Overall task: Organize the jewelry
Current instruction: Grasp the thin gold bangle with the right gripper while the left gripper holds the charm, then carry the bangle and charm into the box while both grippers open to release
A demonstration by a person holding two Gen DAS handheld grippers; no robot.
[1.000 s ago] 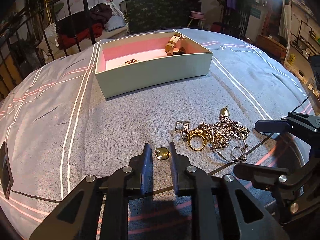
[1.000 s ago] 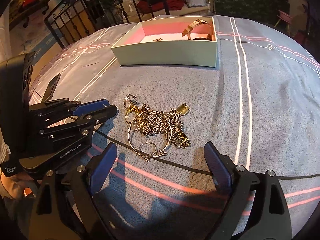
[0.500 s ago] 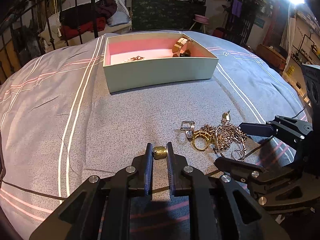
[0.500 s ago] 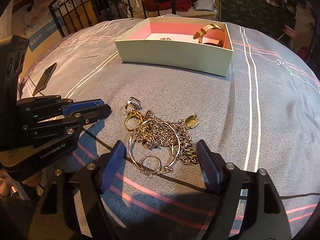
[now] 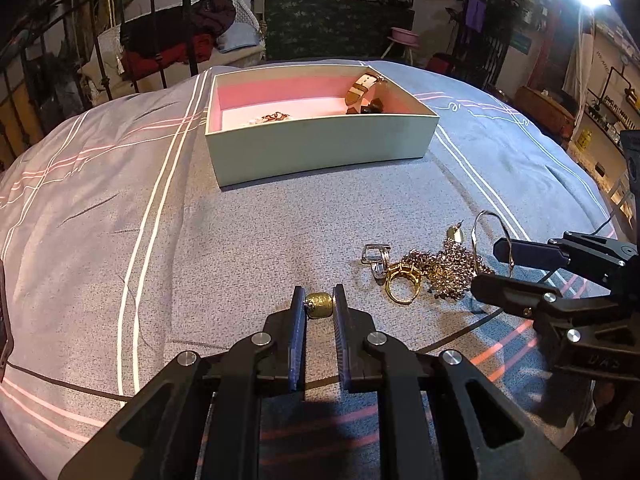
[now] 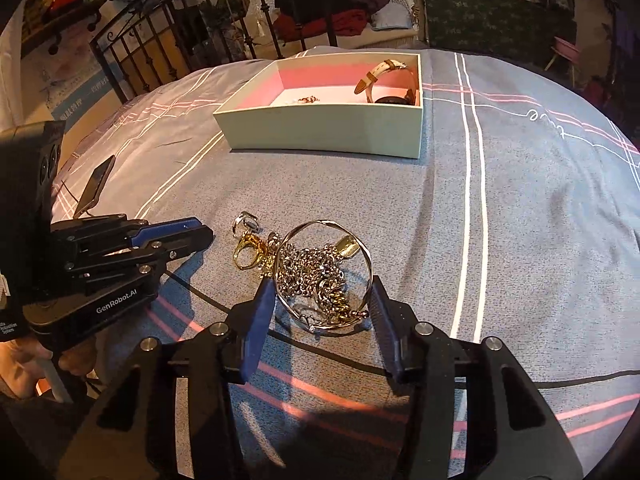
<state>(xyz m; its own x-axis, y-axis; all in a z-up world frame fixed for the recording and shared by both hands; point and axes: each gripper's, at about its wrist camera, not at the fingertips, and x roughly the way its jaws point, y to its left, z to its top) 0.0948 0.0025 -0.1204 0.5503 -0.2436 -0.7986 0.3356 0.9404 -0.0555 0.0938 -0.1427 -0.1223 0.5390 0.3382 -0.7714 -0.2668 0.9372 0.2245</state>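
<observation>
**Bead secured on the left; bangle being enclosed on the right**

Since a second ago, the gold bead (image 5: 319,305) has been lifted off the bed (image 5: 248,232). It was lying on the cover between slack fingers; it is now pinched between the fingertips of the left hand-held gripper (image 5: 319,307), at the lower centre of the left view. The left grip is taken as complete.

Over the same interval, the right hand-held gripper (image 6: 322,300) has been brought from a wide spread over the pile to a narrower one. Its jaws are closing, and the bangle (image 6: 326,270) is now bracketed between them at the lower centre of the right view. The left rim of the bangle appears to meet one pad; firm contact at the other cannot be confirmed. The chain (image 6: 316,276) and the gold ring (image 6: 248,254) lie tangled inside and beside the bangle.

The box (image 5: 320,148) is seen in the upper centre of both views, well apart from the pile, with a watch (image 5: 362,88) already inside.

Both items are judged ready for transfer once the right grip is finished. A risk is noted: the chain may be dragged along with the bangle.
</observation>
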